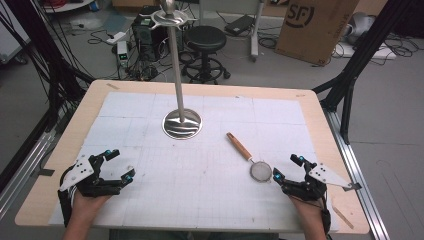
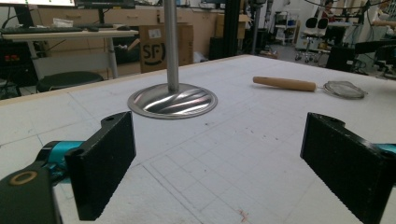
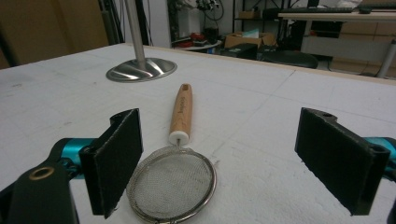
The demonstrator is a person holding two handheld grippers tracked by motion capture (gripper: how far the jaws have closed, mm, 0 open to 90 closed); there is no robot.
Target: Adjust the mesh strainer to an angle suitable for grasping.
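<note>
1. High view: the strainer (image 1: 251,159) lies flat on the white gridded mat (image 1: 150,115), on the right half of the table (image 1: 310,100). Its mesh bowl sits just left of the right gripper (image 1: 286,168); its wooden handle runs away from the person, up and to the left, toward the metal stand (image 1: 182,123). The right gripper is much the nearer one, with its jaws apart and nothing between them. The left gripper (image 1: 120,164) rests well apart at the near left, jaws also spread and empty.
2. Left gripper view: both black jaws stand wide over bare mat. The strainer (image 2: 308,86) lies far off to the upper right, beyond the stand base (image 2: 173,100). A cardboard box (image 2: 161,44) behind the table reads "SF".
3. Right gripper view: the strainer bowl (image 3: 173,189) lies between the open jaws, close by the left one; whether it touches cannot be told. The handle (image 3: 181,112) points straight ahead. It carries small print, too faint to read.
</note>
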